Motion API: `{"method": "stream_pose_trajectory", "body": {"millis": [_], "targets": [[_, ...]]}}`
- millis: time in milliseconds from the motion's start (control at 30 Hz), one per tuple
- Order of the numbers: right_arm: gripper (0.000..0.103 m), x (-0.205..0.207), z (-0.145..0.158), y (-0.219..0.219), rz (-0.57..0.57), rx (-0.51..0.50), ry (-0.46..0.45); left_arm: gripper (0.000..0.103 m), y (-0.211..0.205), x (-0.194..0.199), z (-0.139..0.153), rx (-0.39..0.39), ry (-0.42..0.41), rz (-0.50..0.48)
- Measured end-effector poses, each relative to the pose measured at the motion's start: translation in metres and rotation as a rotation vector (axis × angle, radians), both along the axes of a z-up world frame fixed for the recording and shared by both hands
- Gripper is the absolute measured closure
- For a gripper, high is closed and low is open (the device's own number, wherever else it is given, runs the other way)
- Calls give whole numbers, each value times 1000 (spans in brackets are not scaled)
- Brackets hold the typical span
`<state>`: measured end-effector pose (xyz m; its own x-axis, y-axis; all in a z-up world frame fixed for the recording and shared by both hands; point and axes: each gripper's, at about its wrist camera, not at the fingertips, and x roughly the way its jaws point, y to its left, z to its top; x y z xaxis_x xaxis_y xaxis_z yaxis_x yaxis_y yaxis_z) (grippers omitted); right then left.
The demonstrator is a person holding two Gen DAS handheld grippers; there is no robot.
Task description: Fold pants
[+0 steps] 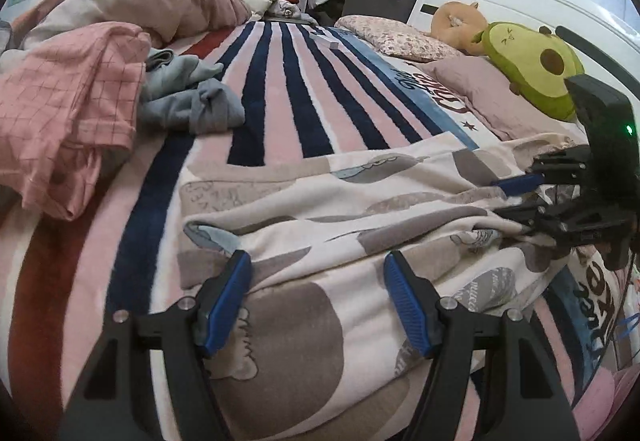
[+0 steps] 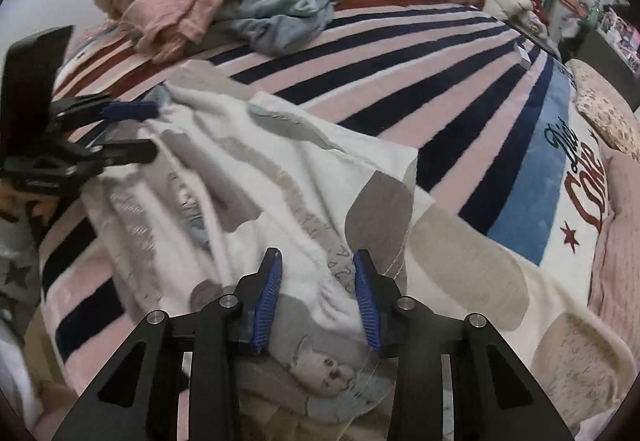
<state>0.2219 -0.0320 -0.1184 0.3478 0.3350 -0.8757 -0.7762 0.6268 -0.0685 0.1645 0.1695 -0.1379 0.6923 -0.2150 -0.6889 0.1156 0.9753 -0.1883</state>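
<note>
Left wrist view: the left gripper [image 1: 316,303] stood at the lower centre of the frame, its 2 blue-padded fingers [image 1: 226,305] spread wide over the cream patterned pants [image 1: 320,209] and pinching nothing. The pants lay rumpled on the striped blanket [image 1: 280,113] of the bed. At the right edge, the right gripper [image 1: 516,197] met the cloth. In the right wrist view its fingers [image 2: 266,301] were partly spread, fabric bunched between them; I could not tell whether the pads pressed it. Pink and grey clothes [image 1: 80,109] lay at upper left.
</note>
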Motion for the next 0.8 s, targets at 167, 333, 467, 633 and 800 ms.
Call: {"method": "stream_pose_trajectory", "body": {"millis": [167,333,467,633,800], "targets": [[72,-26,6,5,70,-22,-87,38,2,0,-1,-8,-1,5],[72,-47,3,19,158,-62,-160,38,1,-2,-2,9,-2,7],[73,-47,-4,25,171,-76,-110,38,0,-2,-2,10,-1,9],[74,-21,-1,17,82,-45,-67,38,-1,0,-3,12,1,10],[74,15,-10,3,3,1,149,38,0,1,-4,10,3,10]]}}
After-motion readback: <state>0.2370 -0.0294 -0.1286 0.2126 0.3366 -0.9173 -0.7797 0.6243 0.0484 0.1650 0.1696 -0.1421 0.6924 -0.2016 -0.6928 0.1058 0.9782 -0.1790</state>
